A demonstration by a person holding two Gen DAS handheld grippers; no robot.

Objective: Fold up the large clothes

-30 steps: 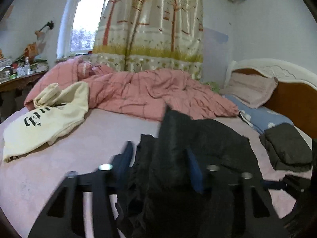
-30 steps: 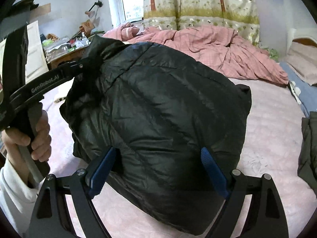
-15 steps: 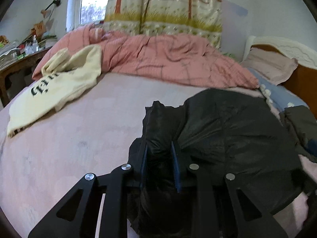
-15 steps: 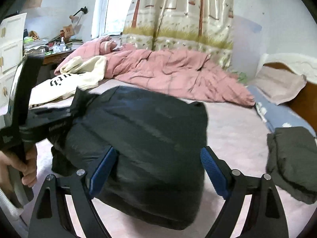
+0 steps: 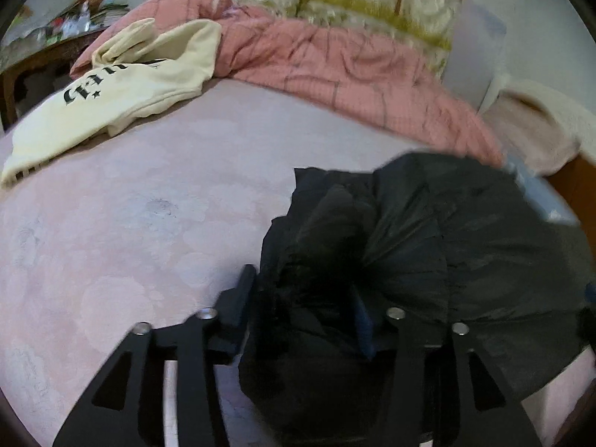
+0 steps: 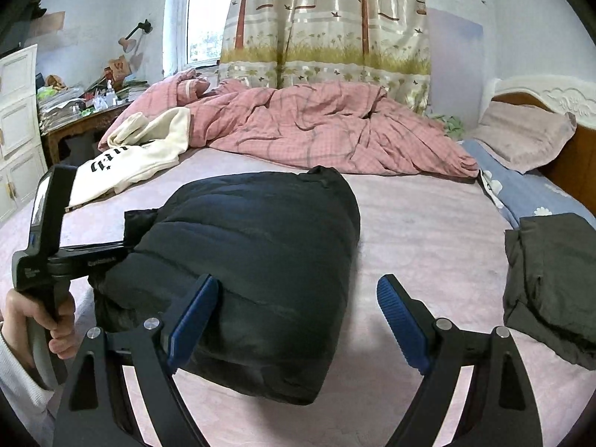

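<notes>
A folded black puffer jacket (image 6: 260, 253) lies as a thick bundle on the pink bed sheet (image 6: 428, 231). My left gripper (image 5: 303, 305) has a bunched end of the jacket (image 5: 428, 246) between its fingers; its jaws are opening and the fabric sits loosely in the gap. In the right wrist view a hand (image 6: 52, 320) holds that left gripper (image 6: 123, 247) at the jacket's left end, its tips hidden in the fabric. My right gripper (image 6: 298, 320) stands wide open at the jacket's near side, its left pad (image 6: 193, 316) against the jacket, its right pad (image 6: 400, 322) over bare sheet.
A cream sweatshirt (image 6: 138, 156) with black lettering lies at the back left. A rumpled pink checked duvet (image 6: 316, 130) fills the far side. A folded dark grey garment (image 6: 551, 283) rests at the right, near a pillow (image 6: 521, 138). A cluttered desk (image 6: 85, 100) stands left.
The jacket came down from the air onto the sheet. My left gripper sank with it, squeezed, then widened. The right gripper's jaws no longer straddle the jacket; only the left pad stays beside it.
</notes>
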